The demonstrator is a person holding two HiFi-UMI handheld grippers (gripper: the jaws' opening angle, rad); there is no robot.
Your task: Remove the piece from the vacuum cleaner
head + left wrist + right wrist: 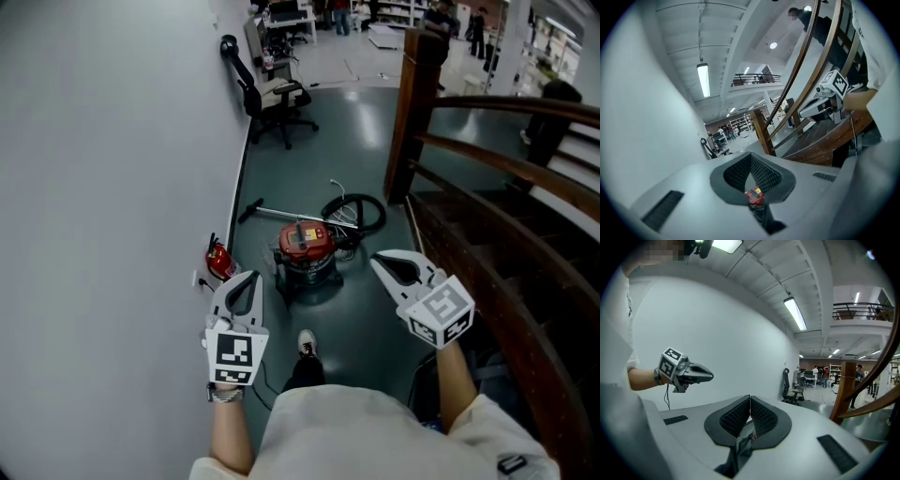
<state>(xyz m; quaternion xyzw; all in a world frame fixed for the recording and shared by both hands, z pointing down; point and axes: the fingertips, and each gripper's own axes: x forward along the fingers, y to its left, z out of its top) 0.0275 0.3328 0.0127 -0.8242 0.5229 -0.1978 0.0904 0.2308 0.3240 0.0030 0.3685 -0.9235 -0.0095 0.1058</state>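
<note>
- A plain grey wall (103,187) filled the left half of the head view.
- A dark green floor (328,122) ran up the middle of the frame.
- A wooden staircase (506,169) with curved rails took up the right side.
- A black office chair (272,98) stood against the wall at upper centre.
- The red-lidded vacuum (305,248) stood on the floor at frame centre, just above and between the two grippers and apart from both.
- Its black hose (361,211) lay coiled at its upper right.
- A thin tube (281,214) lay on the floor at its upper left.
- The left gripper (246,278) was at lower left with its jaws together at the tips and nothing held; the vacuum showed far off through the notch below them.
- The right gripper (380,260) was at lower right, its jaws closed on nothing.
- A red extinguisher (220,261) stood by the wall, left of the vacuum.
- A shoe (307,343) showed at bottom centre.
</note>
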